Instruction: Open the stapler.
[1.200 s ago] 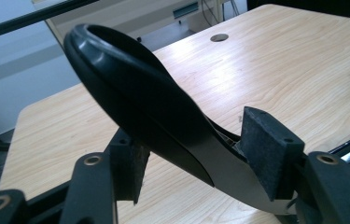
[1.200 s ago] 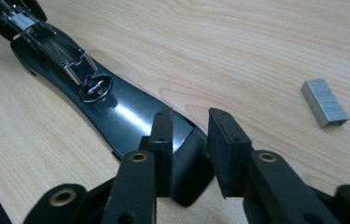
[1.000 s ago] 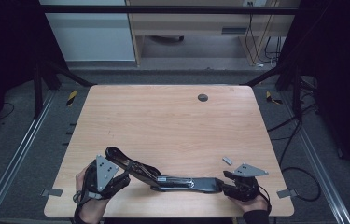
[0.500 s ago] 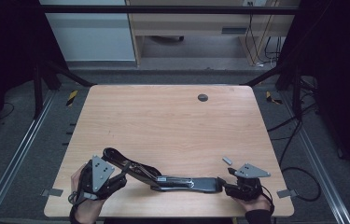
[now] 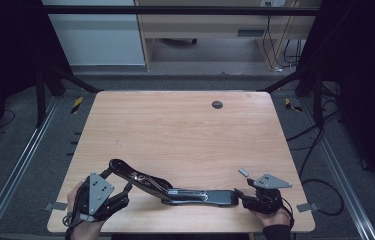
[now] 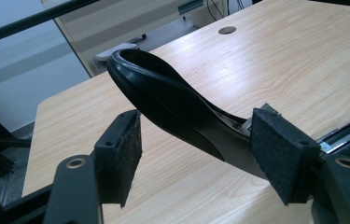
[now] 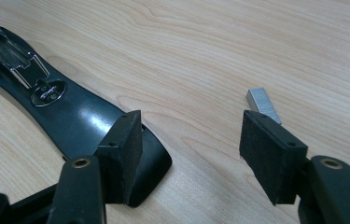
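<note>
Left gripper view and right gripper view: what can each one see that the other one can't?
The left gripper view alone has the stapler's curved top handle lifted up between the left claw, the round hole in the far table edge, and the furniture beyond the table. The right gripper view alone has the stapler's flat base tip by the open right claw. Both share the opened black stapler, the little block of staples and the wooden table.

A light wooden table (image 5: pixel 185 130) with a round cable hole (image 5: pixel 217 104) stands on grey carpet (image 5: pixel 30 150), a pale wooden desk (image 5: pixel 210 25) and dangling cables (image 5: pixel 275 45) behind it.
</note>
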Demonstrator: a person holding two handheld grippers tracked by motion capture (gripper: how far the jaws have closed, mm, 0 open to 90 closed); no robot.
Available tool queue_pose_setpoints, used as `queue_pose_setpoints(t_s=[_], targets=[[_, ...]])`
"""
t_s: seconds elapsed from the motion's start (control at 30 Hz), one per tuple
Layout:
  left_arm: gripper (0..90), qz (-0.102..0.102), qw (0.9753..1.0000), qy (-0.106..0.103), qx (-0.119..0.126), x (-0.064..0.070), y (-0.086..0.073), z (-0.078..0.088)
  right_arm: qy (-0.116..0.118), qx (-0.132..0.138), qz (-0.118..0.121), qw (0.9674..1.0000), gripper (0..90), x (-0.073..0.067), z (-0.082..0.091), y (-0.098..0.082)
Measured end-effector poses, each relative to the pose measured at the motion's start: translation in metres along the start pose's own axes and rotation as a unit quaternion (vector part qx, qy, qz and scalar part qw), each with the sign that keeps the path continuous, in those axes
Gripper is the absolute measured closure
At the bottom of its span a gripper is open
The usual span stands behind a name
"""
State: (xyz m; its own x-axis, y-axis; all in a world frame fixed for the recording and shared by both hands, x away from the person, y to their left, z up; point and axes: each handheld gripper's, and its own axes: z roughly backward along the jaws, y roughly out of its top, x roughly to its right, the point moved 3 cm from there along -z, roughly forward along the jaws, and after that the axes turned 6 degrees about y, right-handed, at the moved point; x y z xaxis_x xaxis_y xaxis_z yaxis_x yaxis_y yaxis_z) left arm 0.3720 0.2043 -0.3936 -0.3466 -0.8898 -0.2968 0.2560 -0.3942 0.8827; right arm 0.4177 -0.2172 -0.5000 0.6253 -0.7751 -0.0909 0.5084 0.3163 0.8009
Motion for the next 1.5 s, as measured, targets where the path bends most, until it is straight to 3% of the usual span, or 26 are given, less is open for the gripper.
queue_pose_setpoints(t_s=[0.2,0.27,0.37,0.5,0.83,0.97,1.2,1.27,1.4,1.5], targets=[[33.2,-0.001,1.0000,-0.008,0.000,-0.003,-0.007,0.002,0.008,-0.010,-0.008,0.9999,36.5,0.002,0.000,0.002],[33.1,0.006,0.9999,-0.007,-0.012,-0.003,-0.011,0.004,0.014,-0.012,-0.009,0.9998,35.9,0.003,0.000,0.002],[33.3,0.007,0.9998,-0.006,-0.016,-0.004,-0.015,0.005,0.028,-0.027,-0.029,0.9988,36.3,0.004,-0.002,0.002],[33.9,0.004,0.9996,-0.008,-0.029,-0.004,-0.024,0.001,0.035,-0.035,-0.038,0.9981,43.6,0.006,-0.002,0.002],[37.8,-0.011,0.9982,-0.001,-0.060,-0.002,-0.045,-0.018,0.003,-0.018,-0.043,0.9989,44.2,0.010,0.003,0.006],[40.5,-0.011,0.9974,0.001,-0.072,-0.005,-0.052,-0.025,0.005,-0.030,-0.066,0.9973,44.8,0.015,0.003,0.007],[42.3,-0.009,0.9964,0.005,-0.084,-0.013,-0.063,-0.034,-0.020,-0.010,-0.049,0.9985,44.8,0.015,0.008,0.009],[42.5,-0.007,0.9962,0.005,-0.087,-0.016,-0.065,-0.036,-0.013,-0.014,-0.050,0.9986,50.4,0.015,0.008,0.009],[44.3,0.006,0.9958,0.005,-0.091,-0.022,-0.070,-0.039,-0.006,-0.025,-0.053,0.9983,50.5,0.016,0.006,0.009],[45.7,0.008,0.9947,0.012,-0.102,-0.023,-0.072,-0.042,-0.022,-0.015,-0.043,0.9987,49.7,0.015,0.008,0.009]])
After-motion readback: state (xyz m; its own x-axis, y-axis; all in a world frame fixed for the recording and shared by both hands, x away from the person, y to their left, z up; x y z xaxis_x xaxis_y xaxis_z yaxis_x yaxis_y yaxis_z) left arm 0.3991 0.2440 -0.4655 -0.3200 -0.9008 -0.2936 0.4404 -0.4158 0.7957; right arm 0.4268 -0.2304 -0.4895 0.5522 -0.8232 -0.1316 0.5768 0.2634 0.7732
